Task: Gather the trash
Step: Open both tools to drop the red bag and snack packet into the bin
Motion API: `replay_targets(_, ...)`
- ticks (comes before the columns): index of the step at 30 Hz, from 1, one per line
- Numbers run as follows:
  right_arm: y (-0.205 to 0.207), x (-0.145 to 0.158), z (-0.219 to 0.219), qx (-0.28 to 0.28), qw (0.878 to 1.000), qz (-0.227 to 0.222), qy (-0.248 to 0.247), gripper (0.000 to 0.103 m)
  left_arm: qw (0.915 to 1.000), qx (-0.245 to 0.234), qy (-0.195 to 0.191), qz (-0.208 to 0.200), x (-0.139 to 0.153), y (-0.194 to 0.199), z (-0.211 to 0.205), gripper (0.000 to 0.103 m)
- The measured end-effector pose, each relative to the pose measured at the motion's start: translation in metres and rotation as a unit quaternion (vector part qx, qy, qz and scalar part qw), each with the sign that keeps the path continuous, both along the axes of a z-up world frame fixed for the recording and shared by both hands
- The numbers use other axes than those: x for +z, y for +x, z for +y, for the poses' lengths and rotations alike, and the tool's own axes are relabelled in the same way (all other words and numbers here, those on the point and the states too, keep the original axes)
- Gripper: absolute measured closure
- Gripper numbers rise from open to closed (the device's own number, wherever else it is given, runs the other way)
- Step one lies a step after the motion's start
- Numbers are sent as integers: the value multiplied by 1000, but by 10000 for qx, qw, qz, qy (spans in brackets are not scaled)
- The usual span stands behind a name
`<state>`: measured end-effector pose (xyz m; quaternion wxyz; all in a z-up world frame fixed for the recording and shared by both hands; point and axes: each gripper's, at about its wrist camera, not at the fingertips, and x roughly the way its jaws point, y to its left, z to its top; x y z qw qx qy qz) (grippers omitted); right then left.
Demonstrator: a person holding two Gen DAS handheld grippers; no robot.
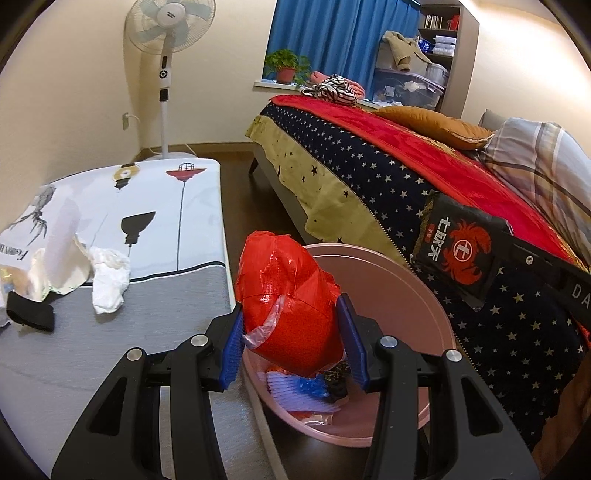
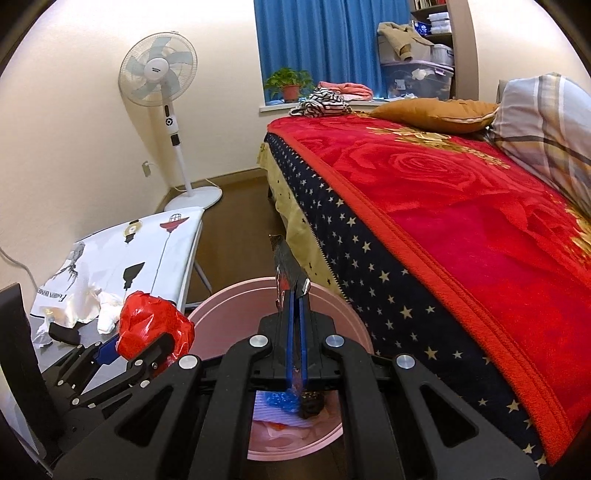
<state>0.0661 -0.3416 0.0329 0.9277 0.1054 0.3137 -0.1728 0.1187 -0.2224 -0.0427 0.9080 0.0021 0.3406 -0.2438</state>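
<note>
In the left wrist view, the left claw (image 1: 291, 325) sits at lower centre, its blue pads pressed against either side of a crumpled red plastic bag (image 1: 288, 295), held partway open by the bag's bulk. The bag hangs over the near-left rim of a pink bin (image 1: 406, 295), which stands on the dark floor between the worktop (image 1: 110, 350) at left and the bed (image 1: 406, 184) at right. Inside the bin, at the bottom of the frame, lie a pale lilac wrapper, a piece of blue plastic and some dark scraps.

The right claw (image 2: 296, 314), centre of the right wrist view, is pinched fully together on a flat black packet with a red crab print (image 1: 461, 254); the packet stands upright out of the pads, above the far side of the bin. In the left wrist view the same packet shows at middle right, in front of the starred bed cover.

On the worktop, at the left edge of the left wrist view, crumpled white tissue (image 1: 109, 280) lies just beside a printed white paper bag (image 1: 33, 229) and a black strip (image 1: 31, 314). A white standing fan (image 1: 170, 33) stands in the upper left corner of the room, and a potted plant (image 1: 286, 66) sits on the sill before the blue curtain (image 1: 343, 37).
</note>
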Motion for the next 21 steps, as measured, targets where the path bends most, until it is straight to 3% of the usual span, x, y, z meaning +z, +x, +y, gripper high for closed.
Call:
replay_targets(18,0,-4,-6,-108,9999,38,-2,97,9997,-149,-78,165,-8,3,-11,55)
replay_targets(19,0,-4,-6,-134,9999,46,-9,94,9995,-183,-146,228,-9,4,-11,53)
replay_targets(21,-1,-3,-8,-234,9997,40,-21,58,9992,-162,-157,341,-12,5,-12,34)
